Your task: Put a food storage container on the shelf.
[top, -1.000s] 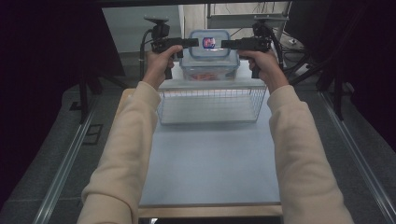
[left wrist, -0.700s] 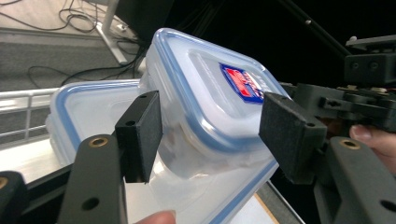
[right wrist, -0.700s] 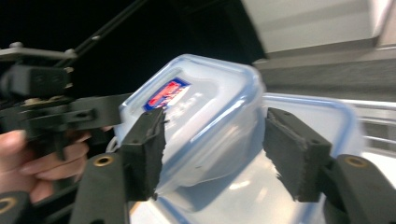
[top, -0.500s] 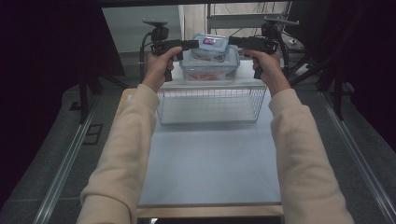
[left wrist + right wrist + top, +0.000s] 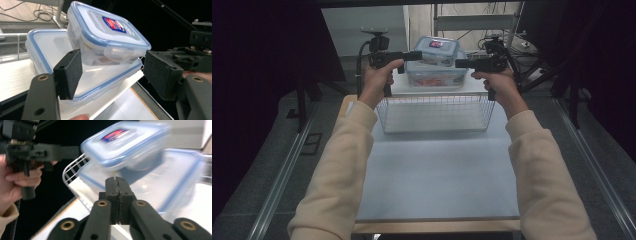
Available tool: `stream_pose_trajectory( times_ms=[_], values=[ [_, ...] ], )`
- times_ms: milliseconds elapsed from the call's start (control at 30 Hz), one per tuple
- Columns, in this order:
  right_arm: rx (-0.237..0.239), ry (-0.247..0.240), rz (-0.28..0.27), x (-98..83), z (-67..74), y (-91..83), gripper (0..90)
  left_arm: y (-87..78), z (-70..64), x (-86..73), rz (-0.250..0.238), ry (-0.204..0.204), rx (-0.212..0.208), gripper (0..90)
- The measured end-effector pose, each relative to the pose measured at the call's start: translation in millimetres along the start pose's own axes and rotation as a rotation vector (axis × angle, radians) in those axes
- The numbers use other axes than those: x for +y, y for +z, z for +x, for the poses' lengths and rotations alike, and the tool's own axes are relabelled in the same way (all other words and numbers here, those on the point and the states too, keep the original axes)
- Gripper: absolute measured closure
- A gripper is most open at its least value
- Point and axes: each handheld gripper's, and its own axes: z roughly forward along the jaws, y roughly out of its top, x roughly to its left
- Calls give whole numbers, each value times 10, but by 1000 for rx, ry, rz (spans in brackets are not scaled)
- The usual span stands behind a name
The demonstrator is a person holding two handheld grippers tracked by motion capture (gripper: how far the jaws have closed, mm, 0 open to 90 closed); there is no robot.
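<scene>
Containers are stacked near the top centre of the high view: a small lidded box [image 5: 440, 50], tilted, is perched on a larger clear box [image 5: 435, 75] with a blue-rimmed lid, which is set on a white ledge just behind a wire basket [image 5: 436, 113] on the pale table [image 5: 437, 175]. Something orange is seen through the larger box's wall, too blurred to be named. In the left gripper view the small box is shown in the upper middle, leaning, one corner raised off the lid beneath. The left gripper [image 5: 112, 72] is held spread wide; its jaws have just been opening, and no pad is pressed on either box. The right gripper [image 5: 116, 200] has its jaws pressed together on nothing, having just closed, with the boxes beyond its tips. With the small box resting askew and no grip on it, a slide off the smooth lid toward the basket or the table edge is judged possible, and a nudge from either gripper would be enough to cause it. A red and blue label [image 5: 115, 24] is carried on the small lid; its writing cannot be read.
</scene>
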Motion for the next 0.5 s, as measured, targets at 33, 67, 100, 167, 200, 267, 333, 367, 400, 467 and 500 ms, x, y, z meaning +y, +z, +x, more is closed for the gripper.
stream_pose_trajectory(
  times_ms=[33,67,100,167,200,267,333,367,400,467,500],
  values=[
    [4,-8,4,-2,34,40,892,-8,1,-4,-2,-5,-1,306],
    [11,-13,5,-2,62,82,892,-16,4,-8,-4,-5,0,305],
    [13,-16,10,0,85,121,892,-25,10,-12,-2,-5,-1,304],
    [7,-27,25,2,110,197,892,-48,19,-20,0,-5,1,305],
    [0,-31,37,0,115,232,892,-57,23,-24,0,-6,2,305],
    [-18,-34,48,-9,103,282,892,-80,40,-33,4,-2,4,304],
    [-27,-18,40,-12,76,293,892,-102,59,-37,2,-4,6,304],
    [-29,-13,37,-12,59,291,892,-112,69,-38,4,-5,8,302],
    [-33,-11,32,-10,40,285,892,-120,77,-40,1,-5,9,301],
    [-51,2,26,-5,8,264,892,-129,91,-46,0,-7,9,300],
    [-53,5,25,-3,-11,255,892,-131,97,-50,0,-7,9,299]
  ],
)
